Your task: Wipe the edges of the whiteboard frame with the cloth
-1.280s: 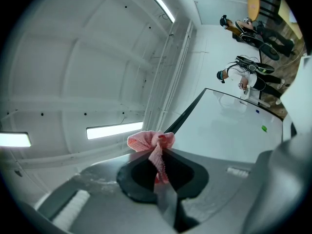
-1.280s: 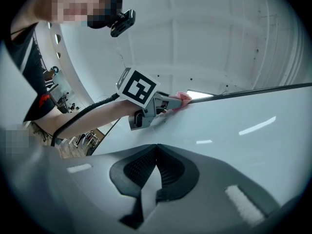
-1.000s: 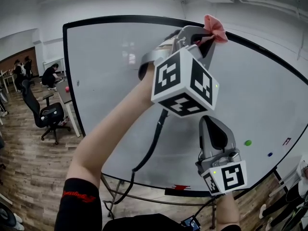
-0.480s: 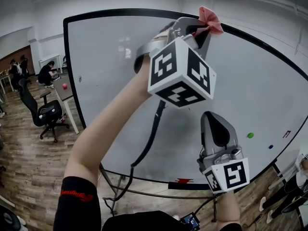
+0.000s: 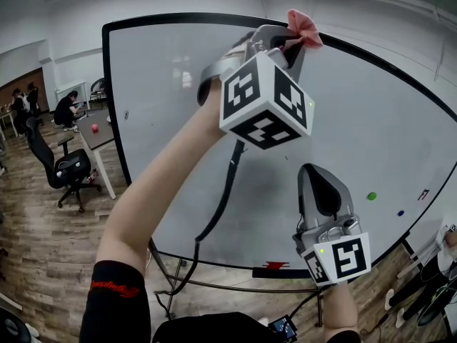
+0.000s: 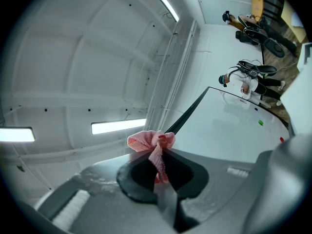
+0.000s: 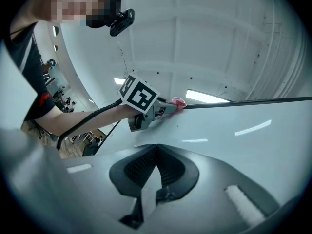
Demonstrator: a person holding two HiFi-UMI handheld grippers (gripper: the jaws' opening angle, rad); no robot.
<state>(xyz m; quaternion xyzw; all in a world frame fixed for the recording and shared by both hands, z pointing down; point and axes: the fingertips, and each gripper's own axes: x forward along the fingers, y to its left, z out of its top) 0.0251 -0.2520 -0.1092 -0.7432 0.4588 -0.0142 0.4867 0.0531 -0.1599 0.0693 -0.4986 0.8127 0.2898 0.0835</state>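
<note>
At the whiteboard frame [image 5: 186, 18], the left hand-held gripper [image 5: 289, 40] pinches the cloth [image 5: 303, 28].

My left arm [image 5: 157, 199] stretches up and forward, bare to the sleeve. My left gripper [image 5: 289, 43] is up high, jaws pinched tight on the pink cloth [image 5: 303, 28]. My right gripper [image 5: 323, 184] sits lower, pointing upward, jaws closed together with nothing between them.

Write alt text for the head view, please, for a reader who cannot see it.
The left gripper, raised on a bare arm, is shut on a pink cloth at the black top edge of the whiteboard frame. The right gripper points up lower down, shut and empty.
</note>
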